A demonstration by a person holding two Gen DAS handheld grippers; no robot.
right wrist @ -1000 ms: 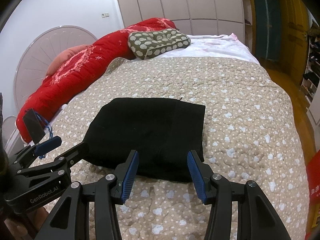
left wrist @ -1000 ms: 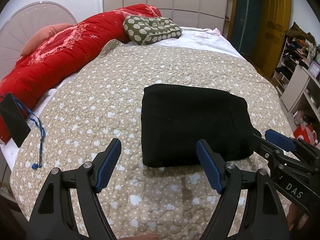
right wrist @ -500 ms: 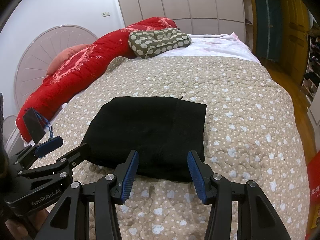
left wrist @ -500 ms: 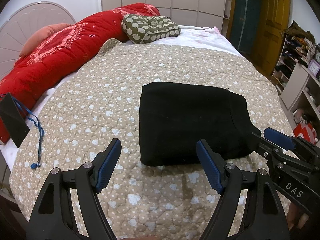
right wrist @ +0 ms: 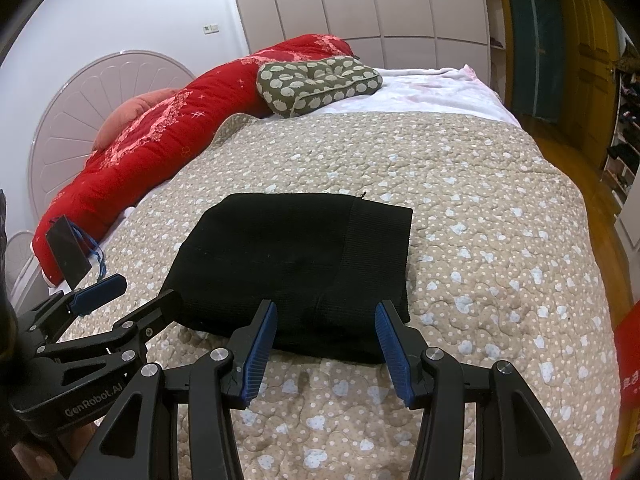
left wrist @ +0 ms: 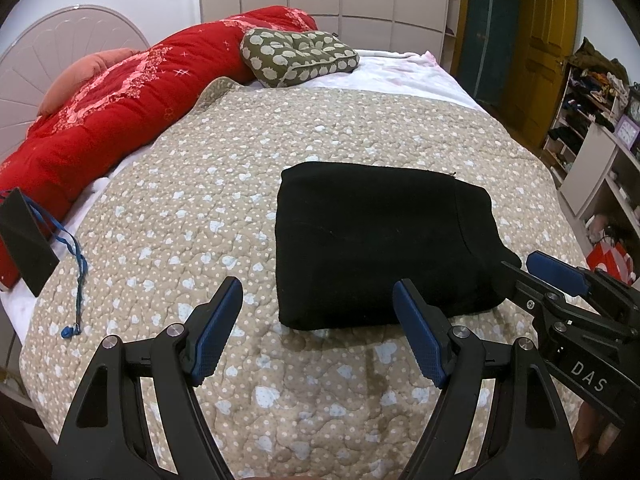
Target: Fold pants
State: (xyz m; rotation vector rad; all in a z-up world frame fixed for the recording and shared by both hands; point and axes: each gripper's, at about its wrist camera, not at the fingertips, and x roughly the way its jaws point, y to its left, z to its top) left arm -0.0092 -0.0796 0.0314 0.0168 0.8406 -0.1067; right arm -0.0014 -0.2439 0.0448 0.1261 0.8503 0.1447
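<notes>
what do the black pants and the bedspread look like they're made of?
Pants: black knit, probably cotton or fleece jersey; matte, with fine ribbing on the right-hand band. Bedspread: quilted beige fabric, likely cotton; stitched puffy pattern printed with pale hearts and dots.

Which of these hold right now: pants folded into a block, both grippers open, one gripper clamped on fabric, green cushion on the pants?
1. The black pants lie folded in a compact block on the bedspread. True.
2. The left gripper and the right gripper both stand open. True.
3. The right gripper's fingers pinch the fabric. False: nothing is between them.
4. The green cushion sits on the pants. False: it lies far up the bed, beside the red quilt.
</notes>
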